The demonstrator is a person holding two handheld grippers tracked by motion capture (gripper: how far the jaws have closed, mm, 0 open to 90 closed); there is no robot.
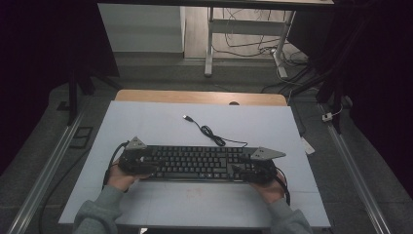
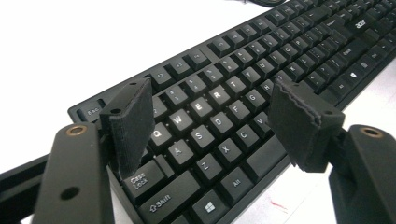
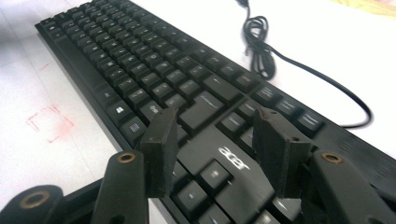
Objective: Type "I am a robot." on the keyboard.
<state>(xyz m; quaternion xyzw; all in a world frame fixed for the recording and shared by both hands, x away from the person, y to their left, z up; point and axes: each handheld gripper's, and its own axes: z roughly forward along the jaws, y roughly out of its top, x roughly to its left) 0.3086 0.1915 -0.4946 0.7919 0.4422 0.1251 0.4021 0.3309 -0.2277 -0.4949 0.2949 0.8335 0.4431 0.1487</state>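
A black Acer keyboard [image 1: 195,162] lies flat across the near half of the white board [image 1: 146,122]. Its cable [image 1: 209,130] runs in a small coil from the back edge to a loose USB plug [image 1: 186,117]. My left gripper [image 1: 147,166] is at the keyboard's left end. In the left gripper view it stands open [image 2: 215,123] just above the keyboard [image 2: 243,74], one pad near Caps Lock, the other over the front edge. My right gripper [image 1: 242,168] is at the right end, open [image 3: 219,149] over the keyboard [image 3: 140,60] by the Acer logo, with the cable [image 3: 261,51] beyond.
The board rests on a wooden table [image 1: 195,96]. Faint red pen marks [image 3: 49,122] are drawn on the board in front of the keyboard. Desk legs and loose cables [image 1: 253,46] stand on the floor beyond. Metal rails [image 1: 44,180] run along both sides.
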